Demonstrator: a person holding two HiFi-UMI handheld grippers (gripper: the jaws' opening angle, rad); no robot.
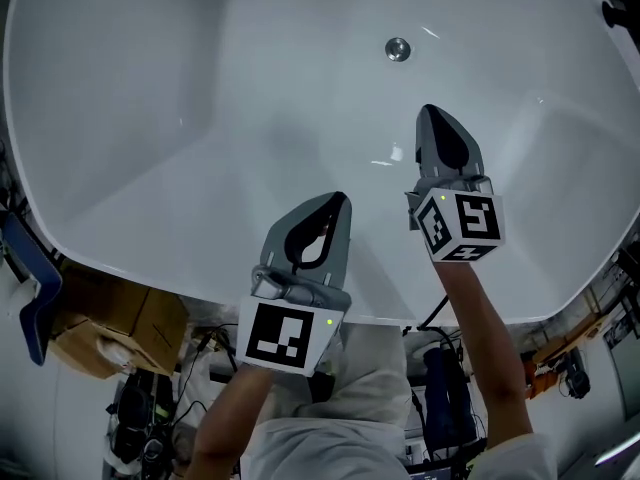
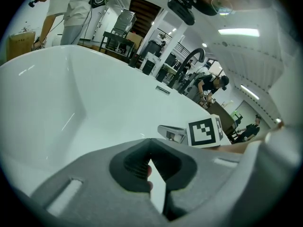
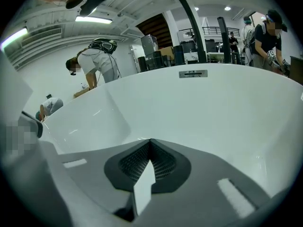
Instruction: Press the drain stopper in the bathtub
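Note:
The round metal drain stopper [image 1: 398, 49] sits in the floor of the white bathtub [image 1: 150, 118], at the far side in the head view. My right gripper [image 1: 432, 114] hangs over the tub floor, short of the stopper and slightly right of it, jaws shut and empty. Nearer the front rim, my left gripper [image 1: 340, 201] is also shut on nothing. In the left gripper view the jaws meet at their tips [image 2: 150, 140], with the right gripper's marker cube [image 2: 204, 132] beyond. The right gripper [image 3: 150, 141] faces the tub's far wall. The stopper is hidden in both gripper views.
An overflow plate [image 3: 193, 73] sits high on the tub's far wall. A dark curved faucet [image 2: 190, 56] rises behind the rim. Cardboard boxes [image 1: 110, 328] and cables lie on the floor by the near rim. People [image 3: 97, 60] stand in the room behind.

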